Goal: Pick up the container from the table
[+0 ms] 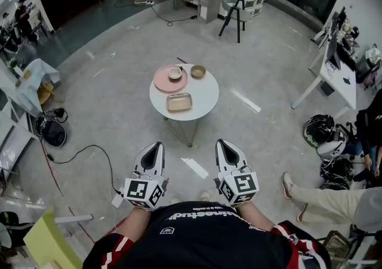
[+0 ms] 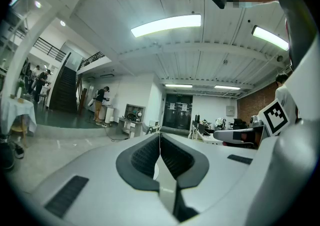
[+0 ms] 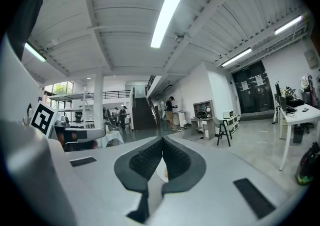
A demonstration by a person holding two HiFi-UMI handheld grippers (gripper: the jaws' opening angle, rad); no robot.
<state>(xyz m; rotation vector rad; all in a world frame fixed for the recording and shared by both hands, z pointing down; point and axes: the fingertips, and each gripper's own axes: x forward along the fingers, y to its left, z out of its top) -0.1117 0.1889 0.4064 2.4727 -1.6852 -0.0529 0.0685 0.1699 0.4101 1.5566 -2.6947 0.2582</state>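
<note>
A shallow rectangular tan container point(image 1: 179, 102) lies on the near part of a small round white table point(image 1: 203, 92). Behind it a pink plate point(image 1: 162, 82) carries a small bowl point(image 1: 175, 73), and a brown bowl point(image 1: 198, 71) stands beside the plate. My left gripper point(image 1: 157, 145) and right gripper point(image 1: 221, 142) hover side by side well short of the table, over the floor, both pointing at it. In the left gripper view the left gripper point(image 2: 160, 136) has its jaws shut on nothing. The right gripper point(image 3: 162, 141) is likewise shut and empty.
Grey floor surrounds the table. Cables and a dark helmet point(image 1: 52, 133) lie on the left. On the right there are a white desk point(image 1: 334, 77), bags point(image 1: 319, 130) and a seated person's legs point(image 1: 316, 196). A black stool point(image 1: 234, 14) stands far behind the table.
</note>
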